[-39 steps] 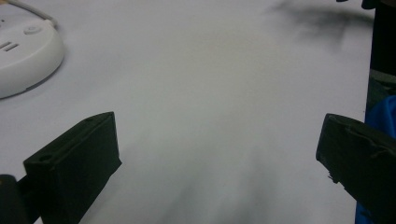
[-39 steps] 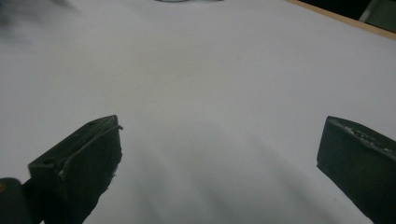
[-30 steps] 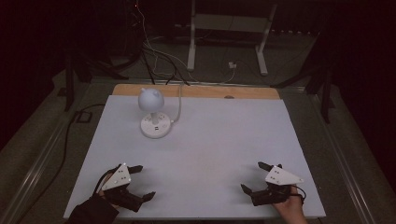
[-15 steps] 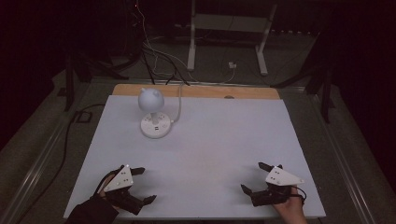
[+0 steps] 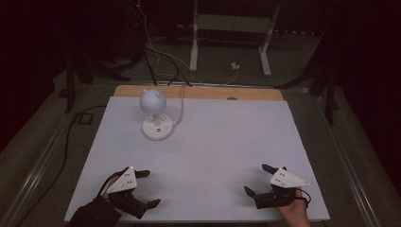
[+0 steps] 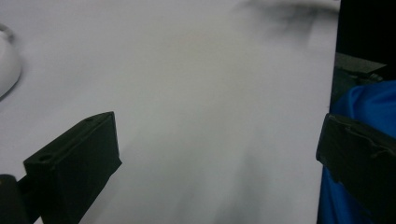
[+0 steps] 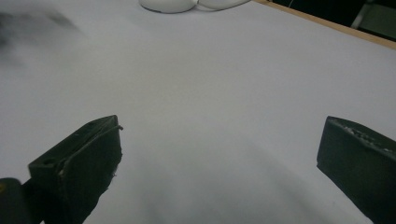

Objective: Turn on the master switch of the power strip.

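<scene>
A small white desk lamp (image 5: 154,116) with a round head and a round base stands on the white table (image 5: 213,142) at the back left; its base edge (image 7: 168,4) shows at the top of the right gripper view. My left gripper (image 5: 147,189) rests near the front left corner, open, with nothing between its jaws. At the front right my right gripper (image 5: 257,179) is open too, and bare table lies between its jaws. Both point toward the table's middle.
A white cable (image 5: 181,101) runs from the lamp over the table's wooden back edge (image 5: 198,92). Behind the table stand a white metal frame (image 5: 231,38) and loose cables on the floor. A blue sleeve (image 6: 359,107) shows beside the left gripper's jaw.
The left gripper has shifted slightly toward the front edge and turned a little. The right gripper and the lamp have stayed in place.
</scene>
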The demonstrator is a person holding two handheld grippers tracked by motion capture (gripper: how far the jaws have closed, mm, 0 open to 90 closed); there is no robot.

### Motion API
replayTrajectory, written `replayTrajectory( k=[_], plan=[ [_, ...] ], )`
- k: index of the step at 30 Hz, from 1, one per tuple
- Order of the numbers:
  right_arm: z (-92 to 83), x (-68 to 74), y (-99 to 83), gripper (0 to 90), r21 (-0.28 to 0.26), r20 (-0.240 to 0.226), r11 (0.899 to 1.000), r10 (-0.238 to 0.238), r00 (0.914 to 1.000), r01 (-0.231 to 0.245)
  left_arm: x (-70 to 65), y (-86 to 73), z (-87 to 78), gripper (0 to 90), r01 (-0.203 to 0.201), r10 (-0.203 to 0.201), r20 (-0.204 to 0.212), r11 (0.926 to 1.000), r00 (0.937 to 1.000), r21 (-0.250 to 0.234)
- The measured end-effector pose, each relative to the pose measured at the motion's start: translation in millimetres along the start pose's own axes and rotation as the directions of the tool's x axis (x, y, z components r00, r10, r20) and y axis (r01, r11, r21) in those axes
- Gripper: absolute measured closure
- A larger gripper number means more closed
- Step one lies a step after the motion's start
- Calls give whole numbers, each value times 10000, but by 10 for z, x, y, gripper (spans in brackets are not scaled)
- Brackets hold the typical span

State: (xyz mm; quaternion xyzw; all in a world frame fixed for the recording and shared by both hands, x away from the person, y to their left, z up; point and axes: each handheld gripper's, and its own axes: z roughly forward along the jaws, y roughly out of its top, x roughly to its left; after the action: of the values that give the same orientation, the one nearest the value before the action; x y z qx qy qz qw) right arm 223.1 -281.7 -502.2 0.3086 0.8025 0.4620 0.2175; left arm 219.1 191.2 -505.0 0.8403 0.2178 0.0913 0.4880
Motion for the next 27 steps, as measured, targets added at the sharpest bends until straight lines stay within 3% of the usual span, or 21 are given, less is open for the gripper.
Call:
replayTrajectory(
  k=[10, 27],
  plan=[
    [-11, 22, 24, 0, -184, -65, 9998, 20, 10000, -21, -13, 97, 44, 0, -166, 157, 421, 9996, 9990, 216],
    [-17, 13, 13, 0, -304, -196, 9994, 144, 9997, -150, 95, 383, 14, 0, -127, 139, 385, 9994, 9992, -311]
  ],
)
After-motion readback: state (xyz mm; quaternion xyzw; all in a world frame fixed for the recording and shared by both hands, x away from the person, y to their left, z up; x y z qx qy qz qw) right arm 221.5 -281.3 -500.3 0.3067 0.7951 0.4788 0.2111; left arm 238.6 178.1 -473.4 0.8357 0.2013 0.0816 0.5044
